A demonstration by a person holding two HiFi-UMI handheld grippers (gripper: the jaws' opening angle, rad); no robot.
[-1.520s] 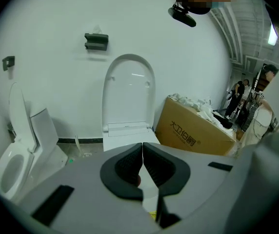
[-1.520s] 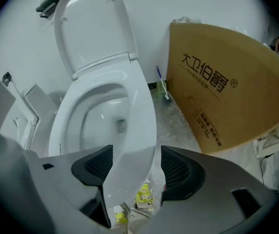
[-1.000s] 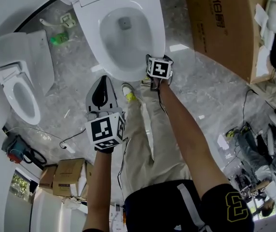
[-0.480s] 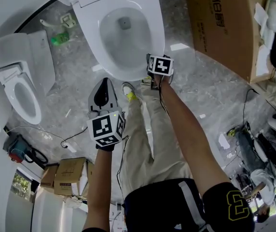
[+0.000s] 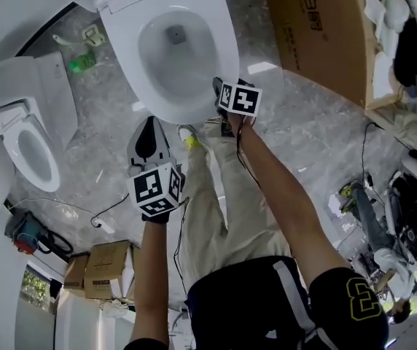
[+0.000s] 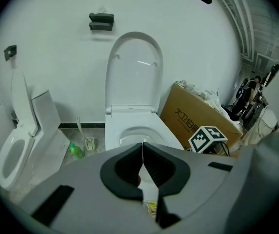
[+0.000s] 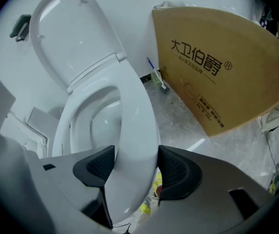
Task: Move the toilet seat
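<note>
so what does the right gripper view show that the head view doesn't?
Right gripper view only: the right gripper with its tongs, which have just been closing, clamped across the toilet seat; a dark wall fixture. Head view only: left gripper, second toilet, the person's legs. Both: the toilet bowl and the big cardboard box.

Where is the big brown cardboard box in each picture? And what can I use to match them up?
Head view: the cardboard box is at the top right.
Left gripper view: the box is right of centre, against the wall.
Right gripper view: the box fills the upper right.
Shared landmark: the white toilet, lid up, sits just left of the box in every view.
</note>
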